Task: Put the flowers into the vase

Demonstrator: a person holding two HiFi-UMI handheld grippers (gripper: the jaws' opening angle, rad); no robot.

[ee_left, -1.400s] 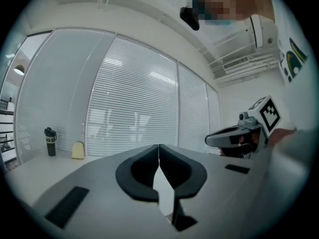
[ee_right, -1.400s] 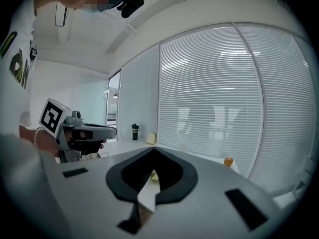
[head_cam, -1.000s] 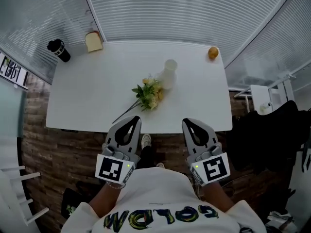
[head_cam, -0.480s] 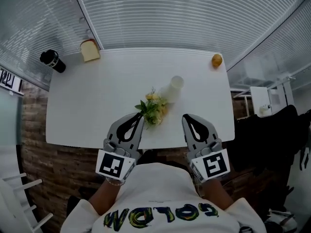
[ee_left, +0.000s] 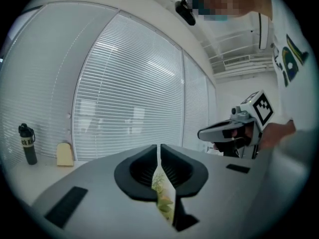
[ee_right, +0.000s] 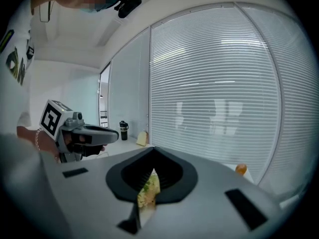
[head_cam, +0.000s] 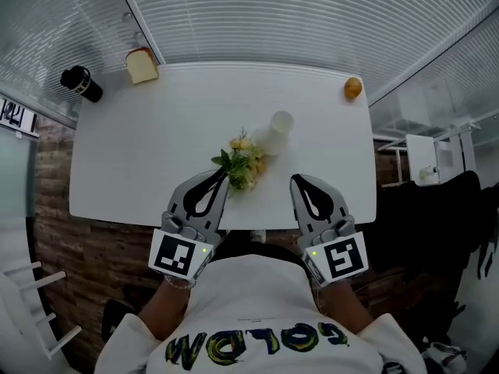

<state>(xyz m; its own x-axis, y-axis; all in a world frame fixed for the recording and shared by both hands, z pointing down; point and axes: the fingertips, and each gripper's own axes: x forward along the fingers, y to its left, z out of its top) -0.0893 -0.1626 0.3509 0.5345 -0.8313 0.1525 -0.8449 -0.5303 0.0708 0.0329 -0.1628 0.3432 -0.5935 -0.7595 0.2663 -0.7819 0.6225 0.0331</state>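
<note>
You are hovering both grippers over the near edge of the white rectangular table (head_cam: pixel 117 170), the left gripper (head_cam: pixel 222 176) just easing its jaws apart to a thin, empty slit and the right gripper (head_cam: pixel 296 179) clenching on nothing. The bunch of yellow flowers with green leaves (head_cam: pixel 240 160) is lying just ahead of your left fingertips. It is close beside the white narrow-necked vase (head_cam: pixel 274 129) standing farther ahead between both grippers, so nothing is done yet: grasping and inserting are both waiting.

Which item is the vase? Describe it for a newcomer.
Find the white rectangular table. Near its middle stands a pale, round-mouthed vase beside the yellow-and-green flower bunch. The black tumbler, tan bread-like slice and small orange ball sit along the far edge.
</note>
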